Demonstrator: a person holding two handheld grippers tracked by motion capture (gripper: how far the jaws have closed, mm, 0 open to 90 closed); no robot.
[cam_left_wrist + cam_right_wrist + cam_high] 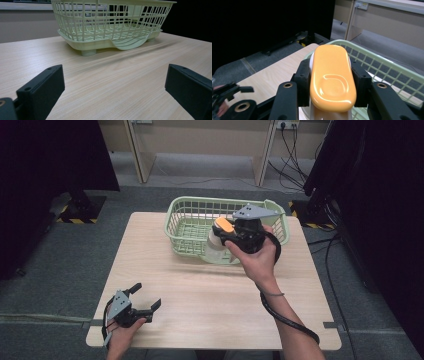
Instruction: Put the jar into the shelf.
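Your right gripper (231, 240) clamps the orange-capped white bottle (218, 242) at the green basket's (185, 245) front rim. Your left gripper (142, 300) rests spread, empty, on the pale wood table (200, 295). Grey carpet, dark screens either side.

Honestly there's nothing here you can actually read, no words, brand names or numbers anywhere. The bottle (329, 82) with the orange cap (332, 77) shows no label from where I'm standing, and the green basket (186, 204) is plain plastic too. Closest thing to a sign is the yellow-and-black hazard striping (76, 220) on the floor by the dark stands, and that has no lettering on it.
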